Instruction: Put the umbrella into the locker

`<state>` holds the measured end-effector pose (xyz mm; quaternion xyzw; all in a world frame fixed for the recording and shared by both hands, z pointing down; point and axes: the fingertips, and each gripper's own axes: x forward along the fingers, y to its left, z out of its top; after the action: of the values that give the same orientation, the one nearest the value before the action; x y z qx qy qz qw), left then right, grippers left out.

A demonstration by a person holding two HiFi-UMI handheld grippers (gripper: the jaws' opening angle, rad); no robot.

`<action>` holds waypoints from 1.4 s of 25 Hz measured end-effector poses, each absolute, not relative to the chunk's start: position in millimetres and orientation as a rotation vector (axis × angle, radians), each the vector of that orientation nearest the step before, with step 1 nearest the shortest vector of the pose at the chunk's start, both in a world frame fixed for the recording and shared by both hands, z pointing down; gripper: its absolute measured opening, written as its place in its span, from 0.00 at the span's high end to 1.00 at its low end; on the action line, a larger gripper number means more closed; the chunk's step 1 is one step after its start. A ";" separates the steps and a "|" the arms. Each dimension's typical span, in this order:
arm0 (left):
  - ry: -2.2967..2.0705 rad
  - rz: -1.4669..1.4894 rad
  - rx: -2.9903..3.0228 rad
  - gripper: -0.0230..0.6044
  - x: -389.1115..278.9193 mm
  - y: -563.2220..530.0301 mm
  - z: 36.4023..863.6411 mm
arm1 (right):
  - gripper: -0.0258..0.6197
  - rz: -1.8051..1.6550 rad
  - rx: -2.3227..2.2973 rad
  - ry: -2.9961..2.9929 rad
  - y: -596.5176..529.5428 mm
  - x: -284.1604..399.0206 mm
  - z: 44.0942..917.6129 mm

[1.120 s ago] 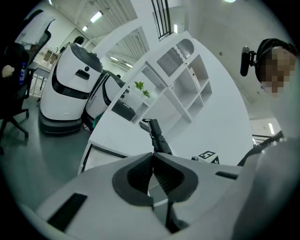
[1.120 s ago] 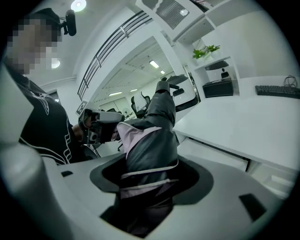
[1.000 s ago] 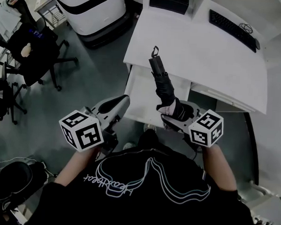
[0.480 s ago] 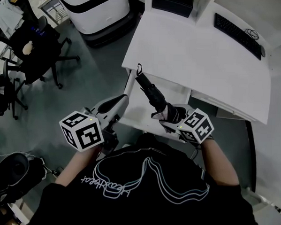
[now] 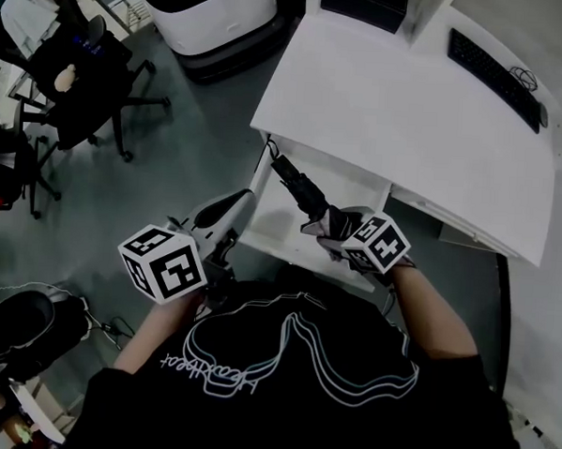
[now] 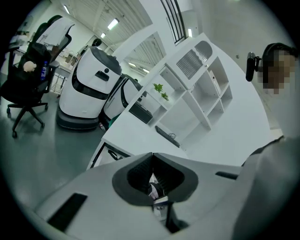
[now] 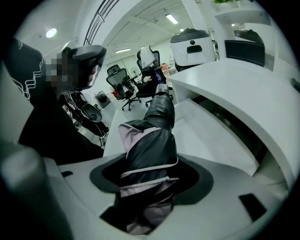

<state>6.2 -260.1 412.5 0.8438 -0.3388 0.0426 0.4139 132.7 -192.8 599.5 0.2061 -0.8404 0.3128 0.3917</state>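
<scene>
A folded black umbrella (image 5: 304, 192) with a pale trim sticks out of my right gripper (image 5: 333, 227), whose jaws are shut on its cloth body (image 7: 151, 140). Its handle end with a strap (image 5: 273, 158) points up and left, over the open white locker panel (image 5: 279, 230) under the desk edge. In the right gripper view the umbrella runs away from the jaws towards that panel (image 7: 206, 136). My left gripper (image 5: 237, 205) hangs left of the locker, apart from the umbrella. Its jaws meet with nothing between them (image 6: 151, 156). The dark locker opening (image 6: 104, 153) shows under the desk.
A white desk (image 5: 409, 113) spans the far side, with a black keyboard (image 5: 496, 66) at its right. A large white machine (image 5: 212, 13) stands at the back left. Office chairs (image 5: 82, 77) stand on the grey floor at left. White shelves (image 6: 197, 79) rise behind the desk.
My right gripper has sunk and tipped the umbrella from nearly upright to slanting left, down by the locker. The left gripper has barely shifted.
</scene>
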 end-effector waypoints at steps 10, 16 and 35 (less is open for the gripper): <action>-0.888 0.117 2.061 0.96 -2.1 -252.7 437.8 | 0.52 0.861 0.521 -1.986 -200.4 132.8 657.5; -0.916 0.112 2.017 0.96 -10.8 -248.8 450.4 | 0.52 0.894 0.529 -1.876 -204.2 134.0 692.1; -0.960 0.141 1.951 0.96 -16.9 -244.8 471.4 | 0.49 0.693 0.470 -1.767 -204.9 142.6 754.4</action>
<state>-16.9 -244.8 471.4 0.7936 -0.3907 0.0575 0.4629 142.6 -204.9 754.4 0.1995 -0.7492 0.2939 0.5591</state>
